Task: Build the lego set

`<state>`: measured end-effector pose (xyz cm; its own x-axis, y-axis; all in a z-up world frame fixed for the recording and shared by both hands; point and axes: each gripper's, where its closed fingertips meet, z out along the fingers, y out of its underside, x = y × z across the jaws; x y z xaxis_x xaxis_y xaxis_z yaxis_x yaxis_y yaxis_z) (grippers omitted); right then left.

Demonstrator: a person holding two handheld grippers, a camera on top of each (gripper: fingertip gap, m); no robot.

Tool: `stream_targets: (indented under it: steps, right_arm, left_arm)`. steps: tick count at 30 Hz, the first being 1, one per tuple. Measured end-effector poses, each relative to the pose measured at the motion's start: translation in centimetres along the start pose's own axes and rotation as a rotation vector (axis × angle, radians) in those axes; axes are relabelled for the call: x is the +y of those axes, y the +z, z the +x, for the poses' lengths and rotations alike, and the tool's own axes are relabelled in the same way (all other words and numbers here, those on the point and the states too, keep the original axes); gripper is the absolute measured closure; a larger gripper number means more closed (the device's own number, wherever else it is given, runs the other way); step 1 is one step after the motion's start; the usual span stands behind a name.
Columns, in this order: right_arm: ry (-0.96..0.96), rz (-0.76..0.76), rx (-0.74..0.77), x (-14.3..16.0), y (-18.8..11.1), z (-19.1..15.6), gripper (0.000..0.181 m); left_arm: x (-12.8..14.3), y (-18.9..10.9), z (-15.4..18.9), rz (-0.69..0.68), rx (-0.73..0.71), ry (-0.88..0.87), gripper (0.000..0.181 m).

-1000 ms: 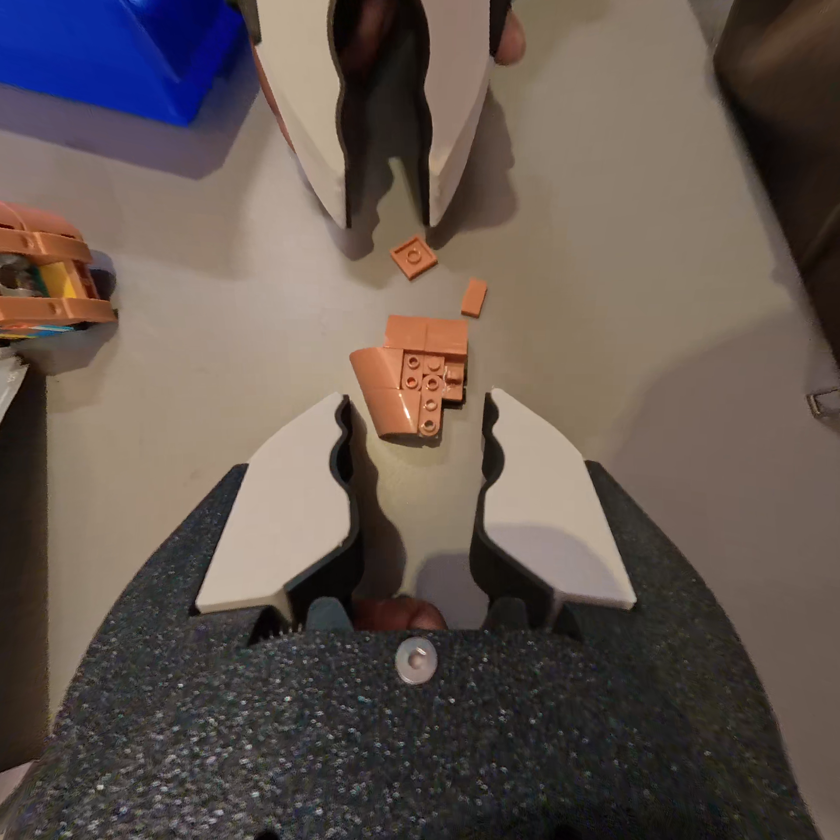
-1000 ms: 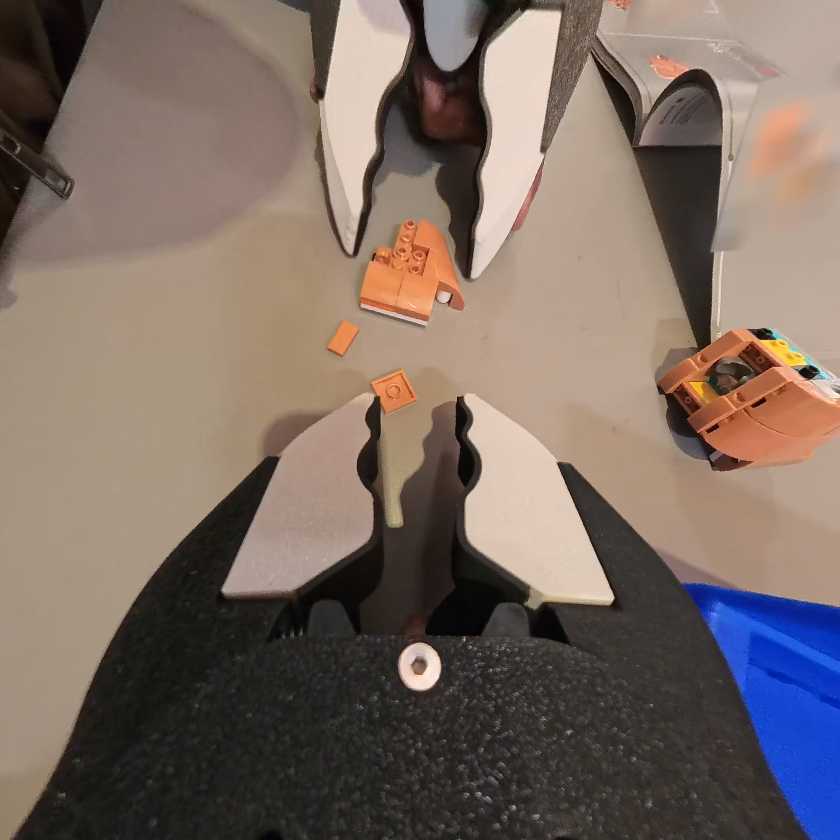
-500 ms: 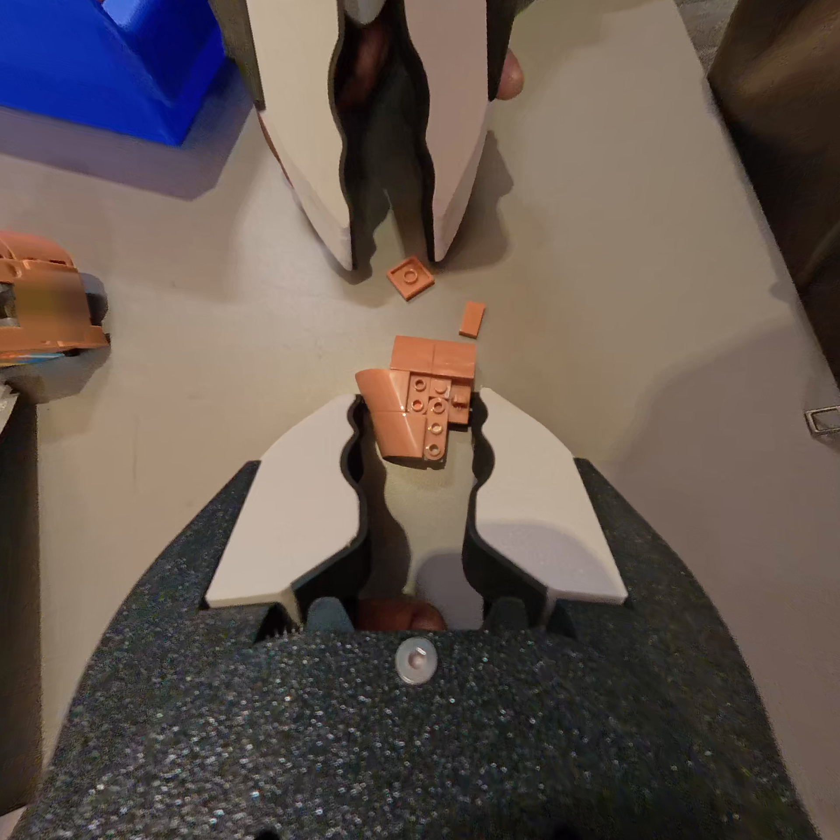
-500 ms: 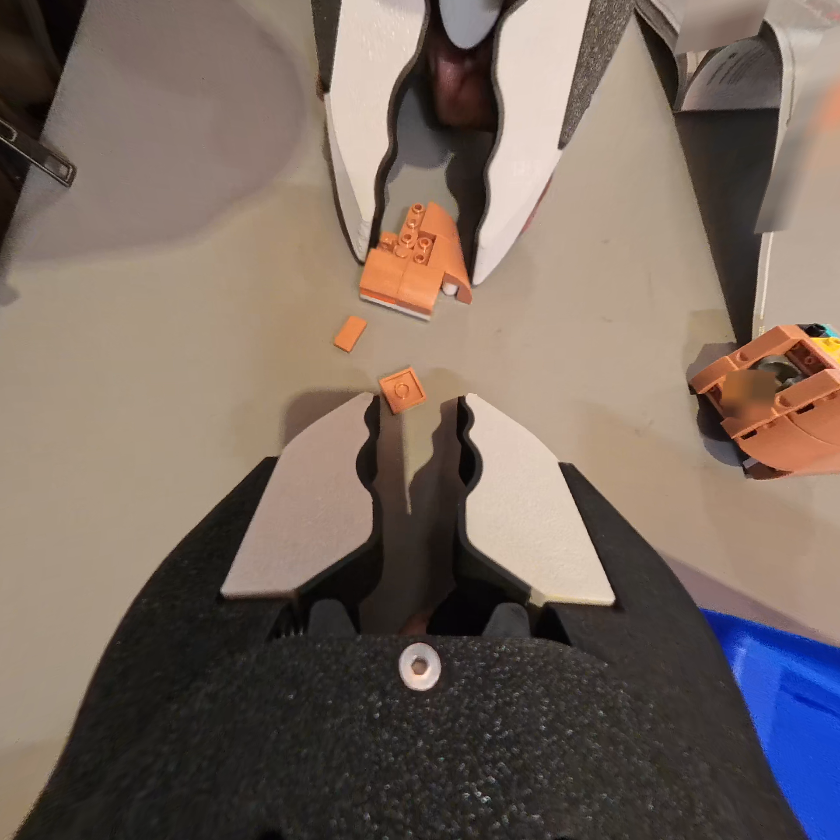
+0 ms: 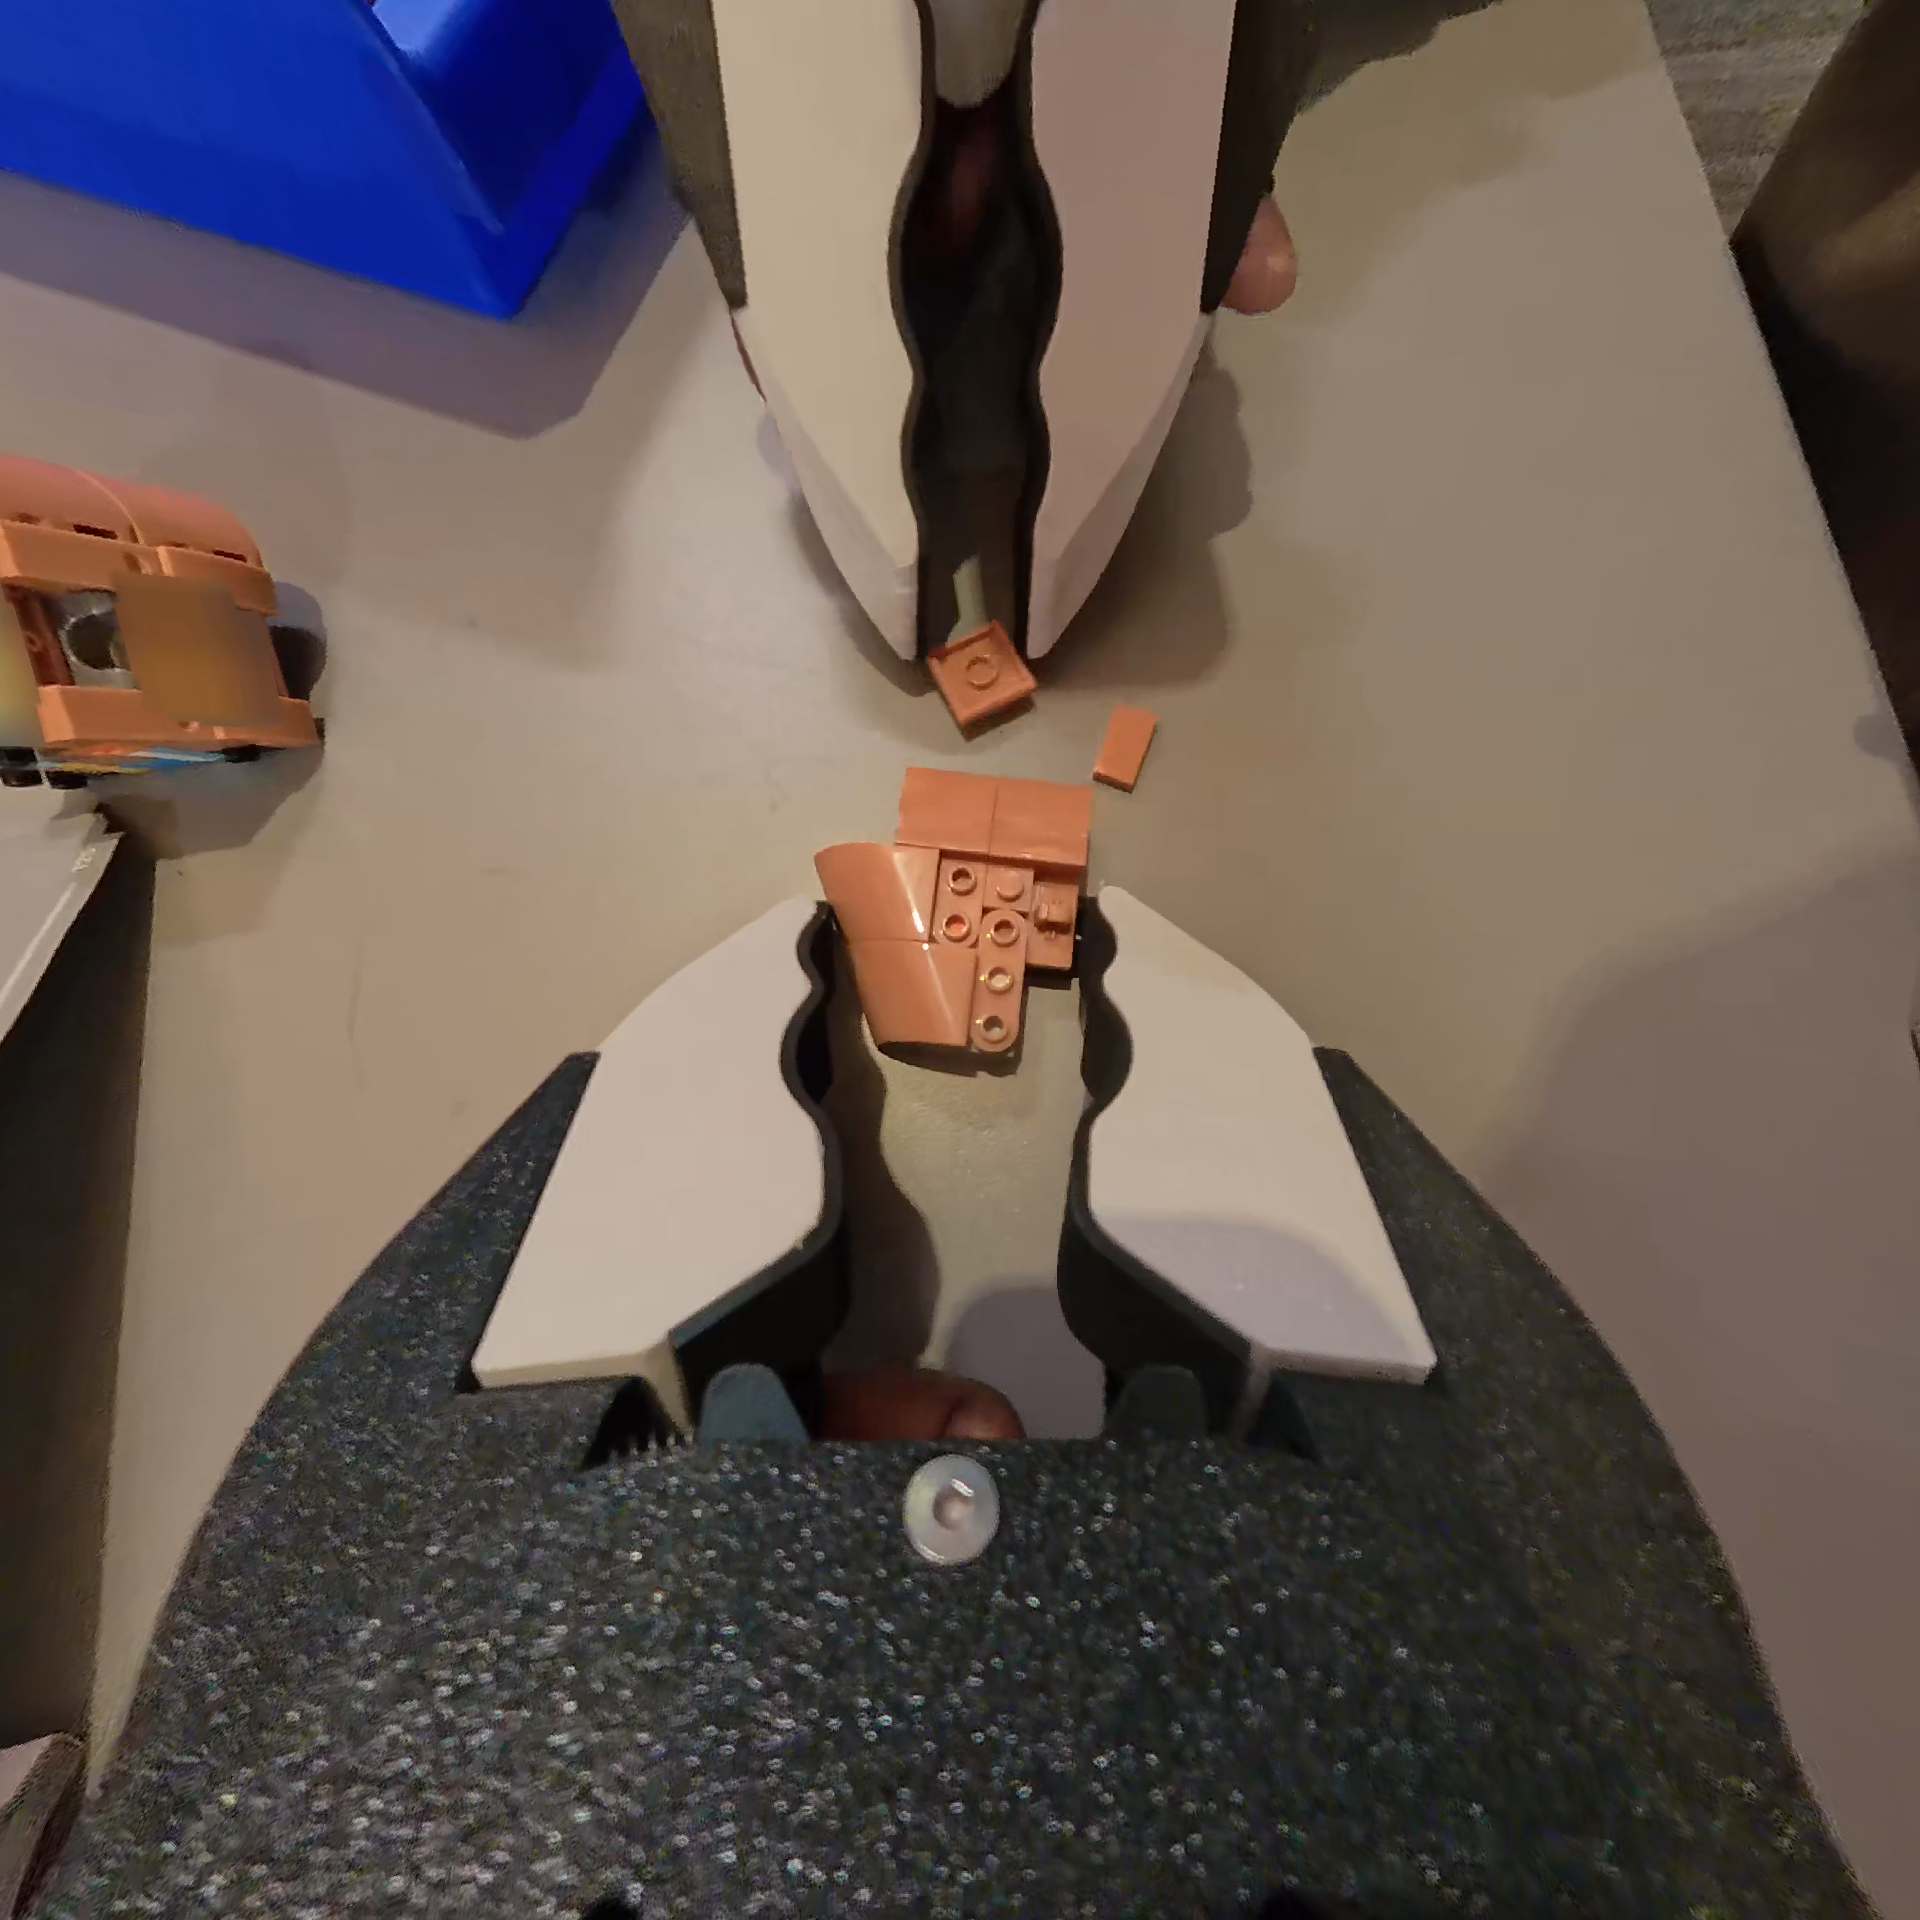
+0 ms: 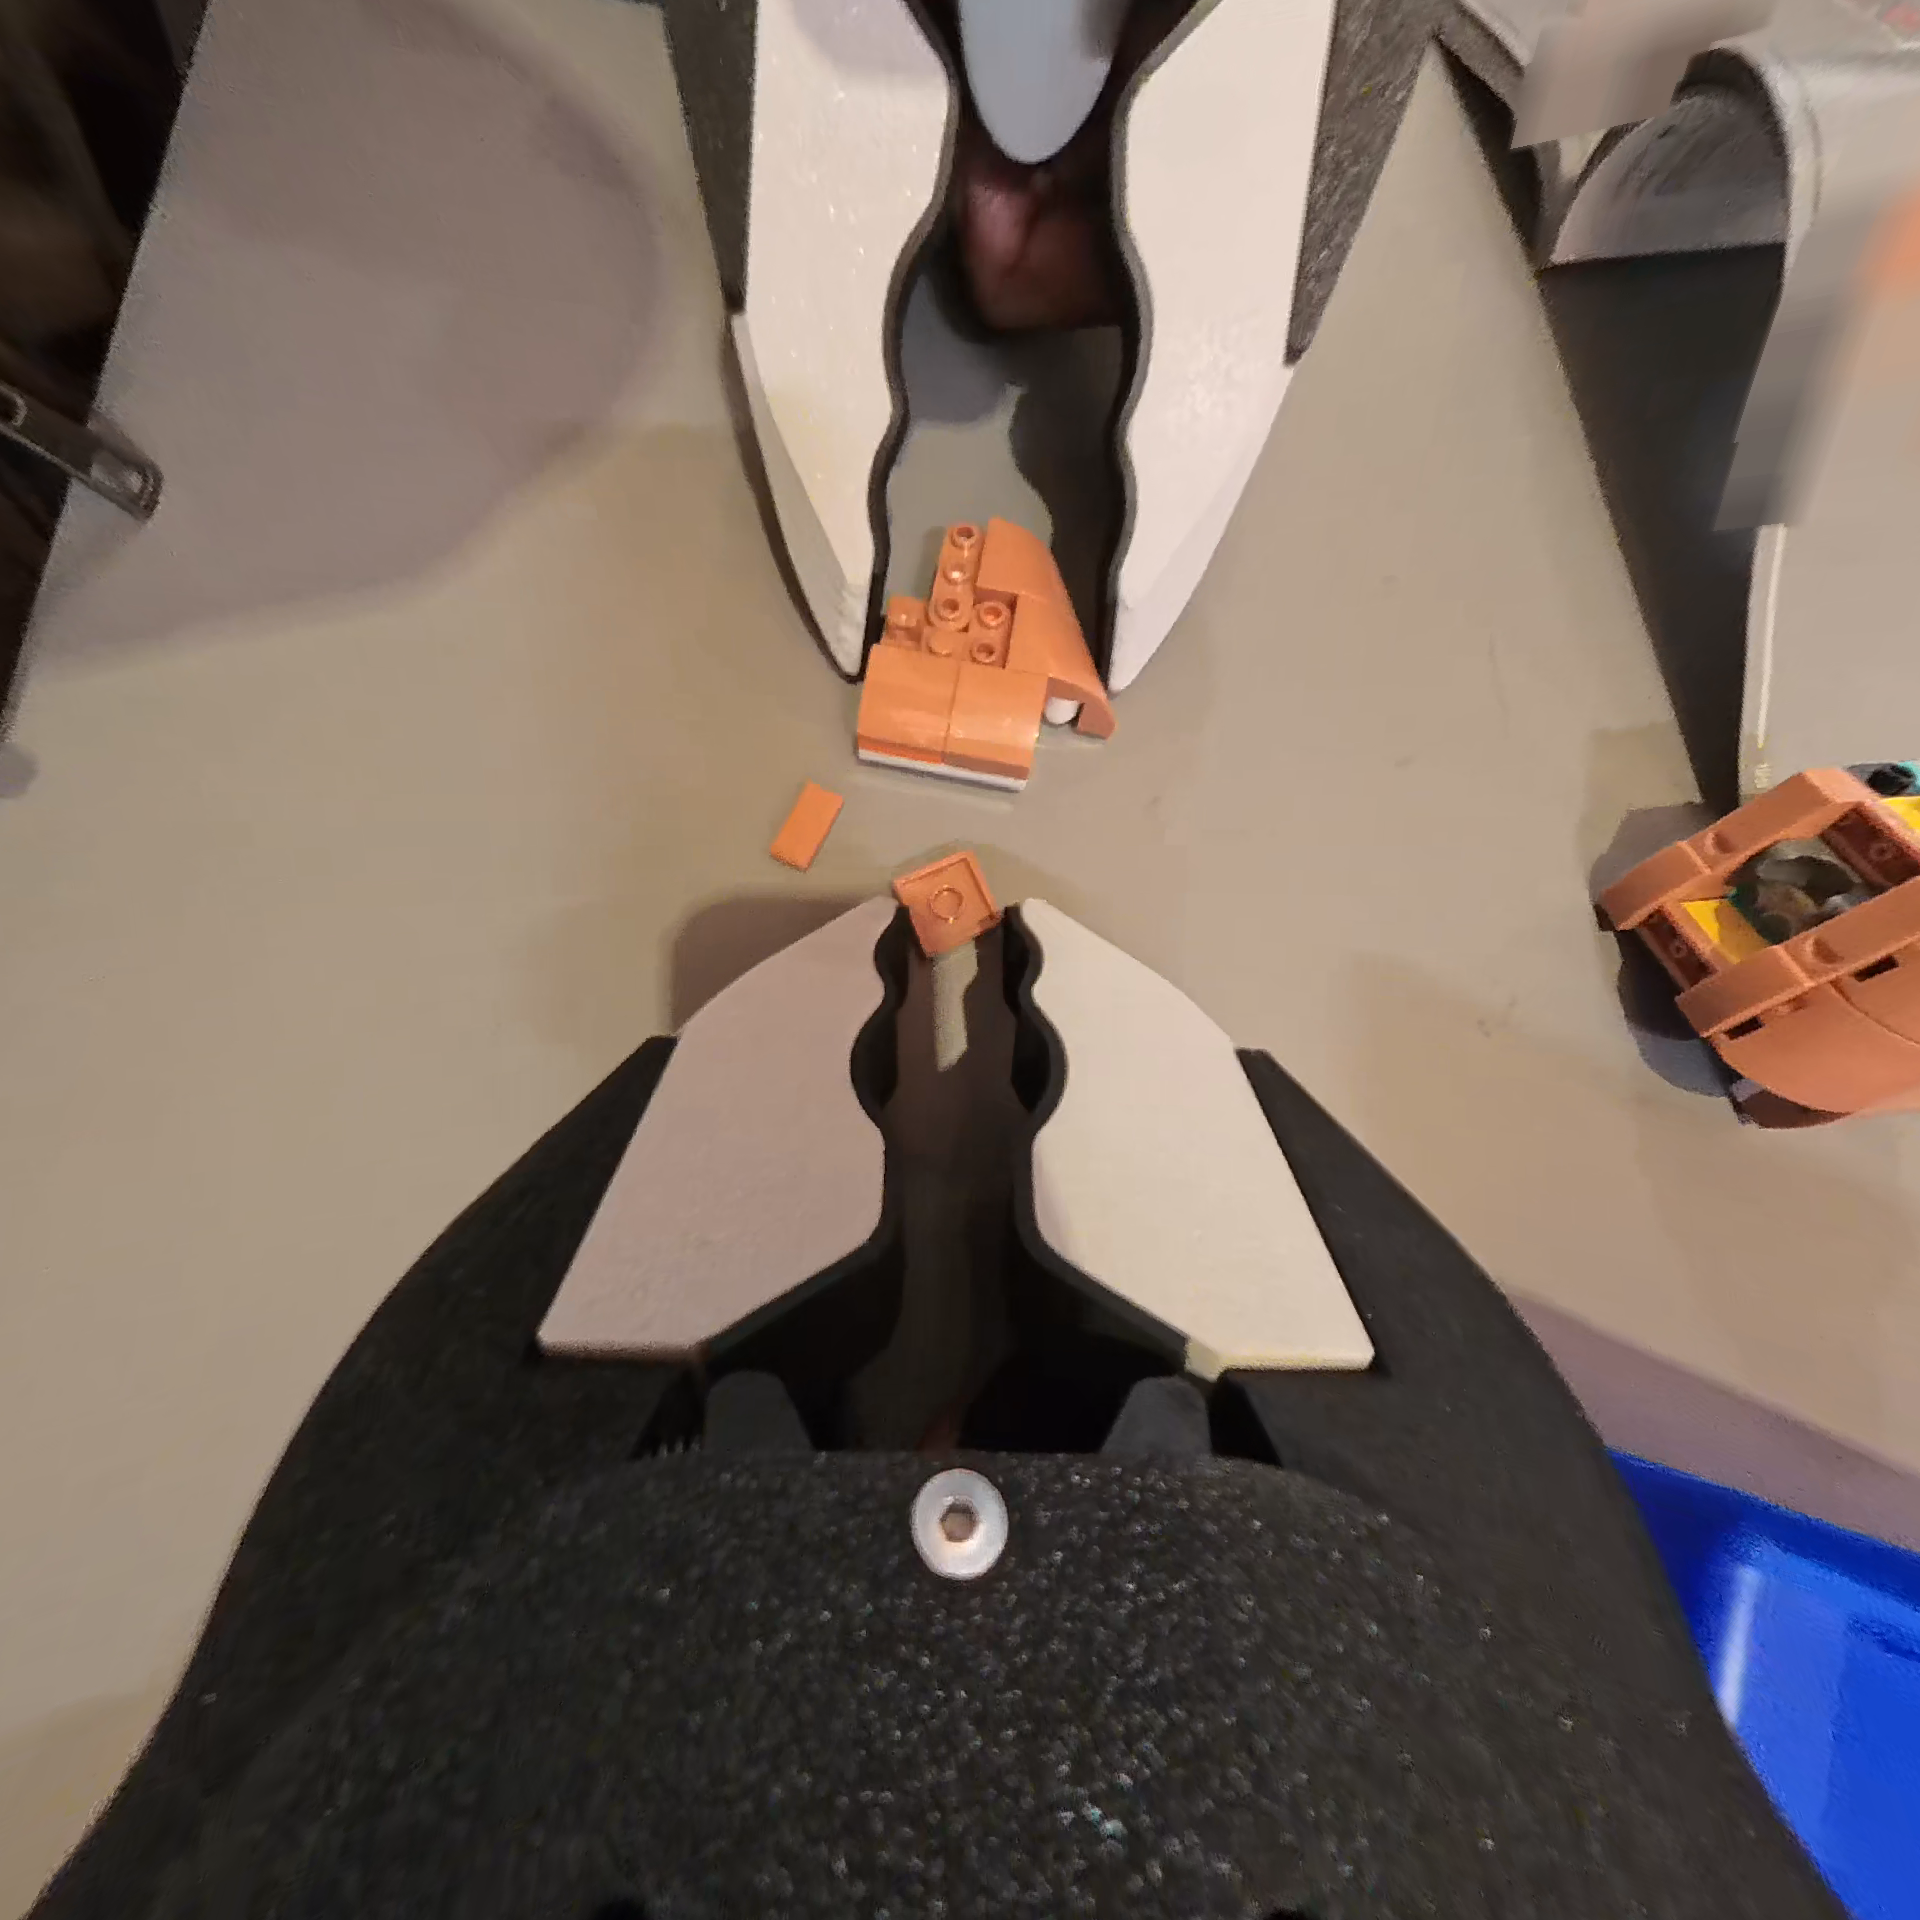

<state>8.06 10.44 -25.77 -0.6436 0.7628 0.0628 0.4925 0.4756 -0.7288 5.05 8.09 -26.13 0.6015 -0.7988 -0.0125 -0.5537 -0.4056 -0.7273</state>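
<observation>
A small brown lego assembly (image 5: 966,935) with studs and a curved slope lies on the grey table (image 5: 1455,935). My left gripper (image 5: 956,909) straddles it, with both fingertips touching its sides. In the right wrist view, the assembly (image 6: 956,665) sits between the left gripper's (image 6: 987,670) tips. My right gripper (image 6: 956,906) faces it and is shut on a brown square plate with one stud (image 6: 948,902), held slightly tilted at the very tips. The plate (image 5: 982,681) also shows in the left wrist view. A small brown flat tile (image 5: 1125,746) lies loose between them.
A larger brown lego build (image 5: 135,634) with yellow inside stands to the side, also in the right wrist view (image 6: 1787,956). A blue bin (image 5: 312,135) sits behind the right gripper. A grey booklet (image 6: 1662,156) lies near the build. A dark object (image 5: 1849,312) borders the table's far side. The tips of one gripper are about 5 cm away from the tips of the other.
My left gripper moved forward around the assembly and narrowed onto it. My right gripper advanced to the square plate and closed on it, tilting it slightly.
</observation>
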Motion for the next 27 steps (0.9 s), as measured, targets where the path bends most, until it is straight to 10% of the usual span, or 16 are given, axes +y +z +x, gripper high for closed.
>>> stream_targets:
  steps: [8, 15, 27]
  right_arm:
    - [0.09, 0.202, -0.003, -3.4, -1.1, 0.6, 0.164]
    - [0.397, 0.471, -0.254, -7.2, -2.5, 0.1, 0.164]
    - [0.468, 0.457, -0.339, -7.8, -1.3, -0.7, 0.165]
  left_arm:
    - [-1.6, -1.8, -0.1, 0.162, -0.026, 0.016, 0.124]
    - [-4.8, -4.2, 0.4, 0.38, -0.212, 0.395, 0.139]
    - [-5.3, -3.8, 1.2, 0.382, -0.294, 0.561, 0.178]
